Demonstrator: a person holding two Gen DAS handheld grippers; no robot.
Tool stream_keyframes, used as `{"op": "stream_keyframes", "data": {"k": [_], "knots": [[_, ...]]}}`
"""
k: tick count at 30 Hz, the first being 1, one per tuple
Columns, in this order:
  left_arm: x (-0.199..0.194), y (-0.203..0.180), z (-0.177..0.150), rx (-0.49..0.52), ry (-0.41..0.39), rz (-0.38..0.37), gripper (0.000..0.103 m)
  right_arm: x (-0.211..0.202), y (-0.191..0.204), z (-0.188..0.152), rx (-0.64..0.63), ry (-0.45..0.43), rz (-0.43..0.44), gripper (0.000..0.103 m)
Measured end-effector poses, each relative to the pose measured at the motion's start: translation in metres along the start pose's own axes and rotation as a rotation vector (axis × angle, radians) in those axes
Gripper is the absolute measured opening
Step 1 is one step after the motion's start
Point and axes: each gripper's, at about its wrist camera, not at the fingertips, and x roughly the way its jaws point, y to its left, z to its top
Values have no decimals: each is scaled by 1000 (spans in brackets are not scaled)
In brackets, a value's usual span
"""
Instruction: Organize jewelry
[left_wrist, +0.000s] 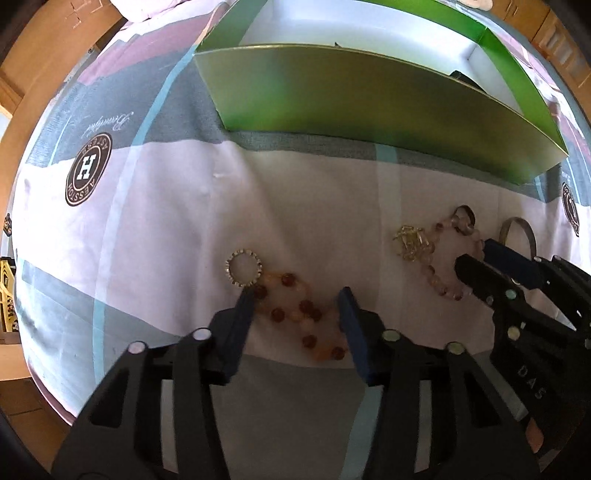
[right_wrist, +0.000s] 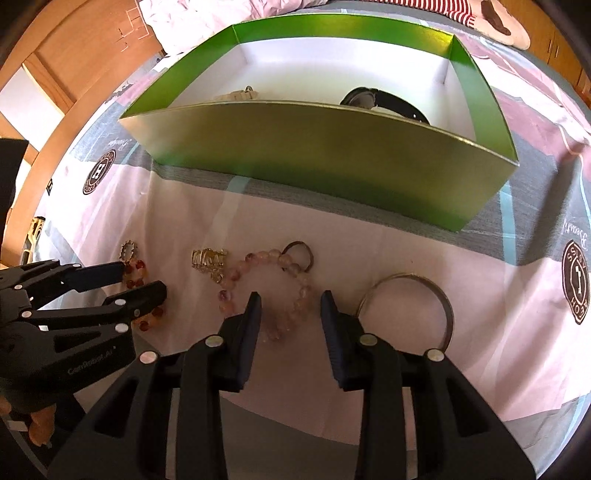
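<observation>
My left gripper (left_wrist: 297, 295) is open, its fingers on either side of a red and orange bead bracelet (left_wrist: 295, 314) lying on the cloth. A small crystal ring (left_wrist: 243, 266) lies just beyond its left finger. My right gripper (right_wrist: 290, 301) is open around a pale pink bead bracelet (right_wrist: 284, 291). A gold clip (right_wrist: 208, 260), a small metal ring (right_wrist: 299, 254) and a silver bangle (right_wrist: 443, 306) lie nearby. The green box (right_wrist: 332, 162) stands behind them, with a black watch (right_wrist: 384, 101) and a pale item (right_wrist: 236, 95) inside.
The patterned bedsheet (right_wrist: 517, 332) covers the surface. Wooden furniture (right_wrist: 74, 74) lies at the far left. A striped plush toy (right_wrist: 491, 18) lies behind the box. Each gripper shows in the other's view, close together.
</observation>
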Motion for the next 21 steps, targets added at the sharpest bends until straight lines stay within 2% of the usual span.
{"op": "stream_keyframes", "data": {"k": [1,2,3,8,9,11,13,16,21], "knots": [[-2,-2,0,9,-9,2,34,-2,-2,0,5,-5,0,11],[-3,-5,1,16,-16,2,23,-2,-2,2,11,-9,11,8],[-5,-8,1,26,-24,-2,19,-3,-2,3,15,-15,19,7],[-19,-12,3,51,-74,-48,16,-16,-4,7,24,-84,18,7],[-26,-9,5,44,-92,-65,16,-22,-7,8,39,-107,20,7],[-34,-3,8,28,-117,-89,10,-33,-15,11,64,-151,23,7],[-42,6,11,4,-144,-116,10,-43,-22,13,81,-183,35,8],[-44,16,14,-26,-152,-136,9,-53,-27,14,94,-212,52,8],[-34,14,14,-53,-118,-126,13,-51,-24,16,88,-208,53,8]]}}
